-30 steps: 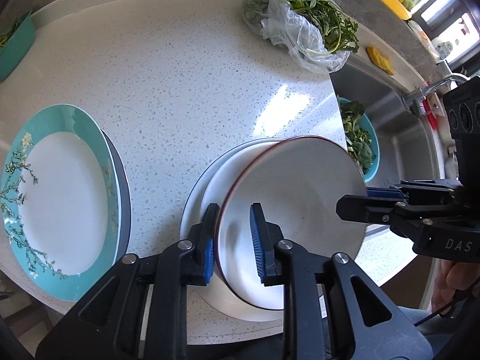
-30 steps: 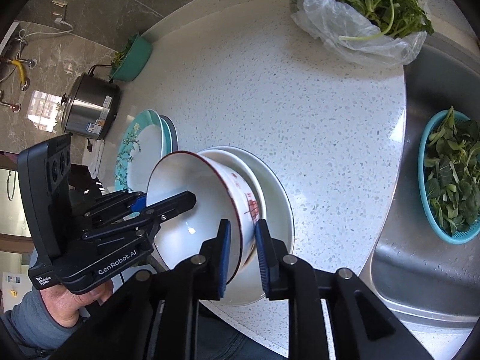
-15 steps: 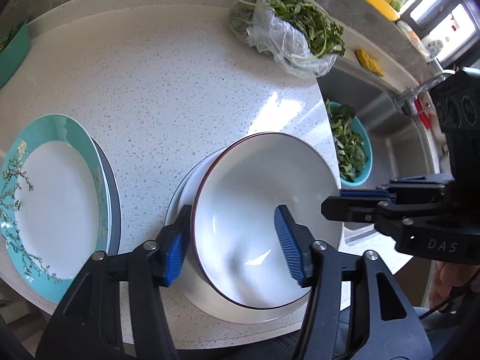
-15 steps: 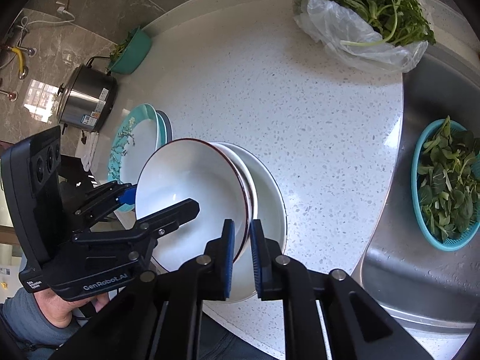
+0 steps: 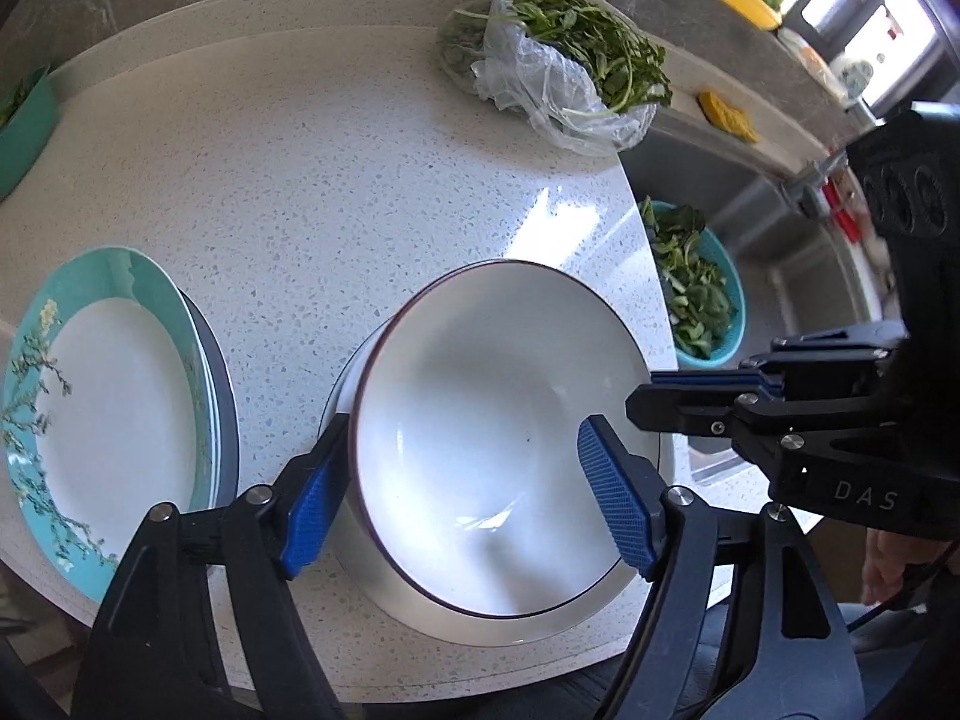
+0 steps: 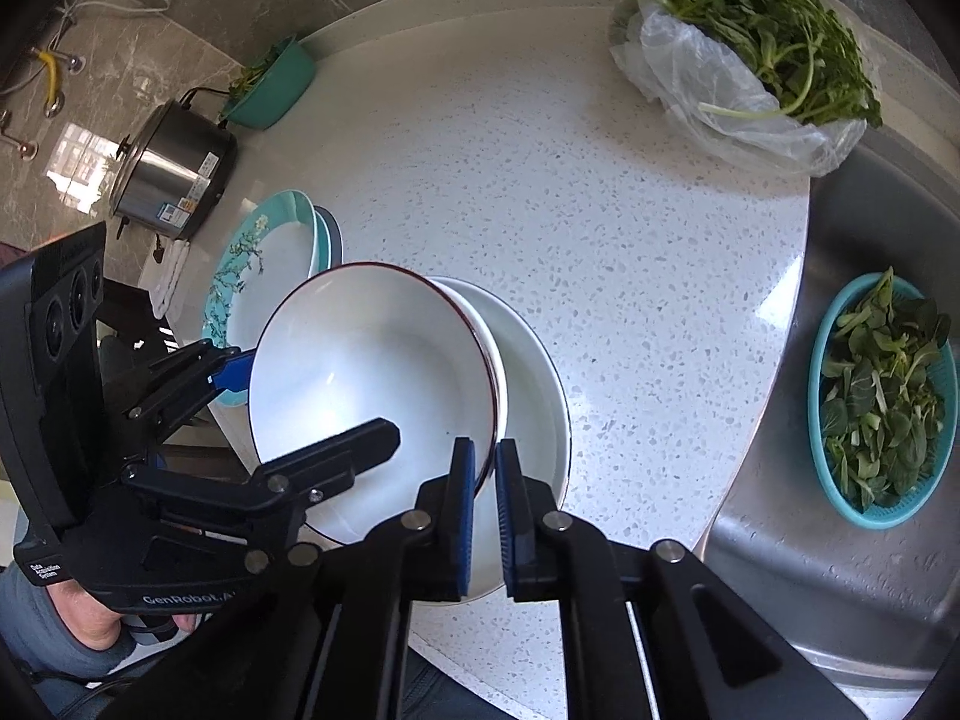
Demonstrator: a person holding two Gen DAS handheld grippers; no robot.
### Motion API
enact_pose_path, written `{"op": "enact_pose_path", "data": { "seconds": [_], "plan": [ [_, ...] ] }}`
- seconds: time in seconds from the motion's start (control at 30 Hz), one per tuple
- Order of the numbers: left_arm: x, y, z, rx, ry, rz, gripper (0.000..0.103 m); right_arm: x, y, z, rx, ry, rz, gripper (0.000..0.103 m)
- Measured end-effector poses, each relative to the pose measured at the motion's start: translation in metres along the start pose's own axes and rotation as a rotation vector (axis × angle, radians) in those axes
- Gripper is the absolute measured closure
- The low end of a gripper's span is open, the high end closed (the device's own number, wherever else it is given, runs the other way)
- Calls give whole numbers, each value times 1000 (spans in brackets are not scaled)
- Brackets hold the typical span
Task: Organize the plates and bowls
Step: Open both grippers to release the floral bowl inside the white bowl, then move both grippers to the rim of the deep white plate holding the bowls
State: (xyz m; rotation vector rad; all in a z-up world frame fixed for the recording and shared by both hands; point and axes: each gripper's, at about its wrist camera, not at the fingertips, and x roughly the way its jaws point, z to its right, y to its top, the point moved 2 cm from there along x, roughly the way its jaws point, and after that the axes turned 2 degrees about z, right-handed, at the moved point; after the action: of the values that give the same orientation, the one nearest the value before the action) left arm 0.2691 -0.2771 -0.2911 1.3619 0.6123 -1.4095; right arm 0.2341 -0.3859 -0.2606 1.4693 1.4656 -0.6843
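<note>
A white bowl with a dark red rim sits nested in a stack of white bowls and a white plate near the counter's front edge. My left gripper is open, its blue pads astride the bowl's near rim without gripping it. My right gripper is shut on the bowl's right rim; it shows in the left wrist view. A teal floral plate tops a stack of plates to the left.
A bag of greens lies at the back right. A teal basket of leaves sits in the sink. A steel pot and a teal bowl stand far left.
My left gripper let go of the bowl's rim and opened wide. The bowl tipped from tilted down to level in the stack, with the right gripper still holding its rim.
</note>
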Motion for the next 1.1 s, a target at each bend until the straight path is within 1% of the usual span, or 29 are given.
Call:
{"op": "enact_pose_path", "data": {
  "seconds": [0.17, 0.3, 0.43, 0.47, 0.5, 0.6, 0.63, 0.67, 0.83, 0.97, 1.0, 1.03, 1.07, 1.1],
  "plan": [
    [1, -1, 2, 21, 8, -9, 29, -1, -1, -1, -24, -13, 10, 95],
    [2, -1, 6, 56, 29, -22, 29, -2, -2, -3, -33, -17, 17, 94],
    [0, 1, 1, 15, -7, -19, 28, -2, -4, -2, -33, -22, 17, 94],
    [-2, 2, 1, 12, -4, -15, 27, -2, -4, -4, -36, -27, 18, 94],
    [-5, 3, 0, 10, 5, -6, 23, -2, -4, -5, -42, -32, 21, 94],
    [-12, 7, -7, -51, -44, 9, 20, -4, -2, -7, -46, -33, 23, 94],
    [-15, 8, -9, -60, -43, 17, 19, -3, -1, -6, -46, -35, 23, 94],
    [-17, 9, -10, -59, -34, 24, 15, -3, -1, -6, -45, -35, 23, 94],
    [-32, 5, -19, -84, -21, 60, 15, -2, -1, -6, -47, -35, 16, 94],
    [-51, -13, -26, -124, -36, 108, 15, -6, -3, -8, -55, -13, 18, 89],
    [-54, -18, -28, -135, -35, 114, 15, -10, -4, -6, -49, 4, 33, 83],
    [-58, -24, -30, -148, -31, 117, 15, -13, -5, -6, -45, 13, 40, 67],
    [-61, -32, -33, -165, -30, 120, 15, -17, -5, -4, -41, 20, 57, 58],
    [-64, -39, -36, -178, -26, 127, 15, -22, -5, -2, -39, 31, 77, 47]
  ]
}}
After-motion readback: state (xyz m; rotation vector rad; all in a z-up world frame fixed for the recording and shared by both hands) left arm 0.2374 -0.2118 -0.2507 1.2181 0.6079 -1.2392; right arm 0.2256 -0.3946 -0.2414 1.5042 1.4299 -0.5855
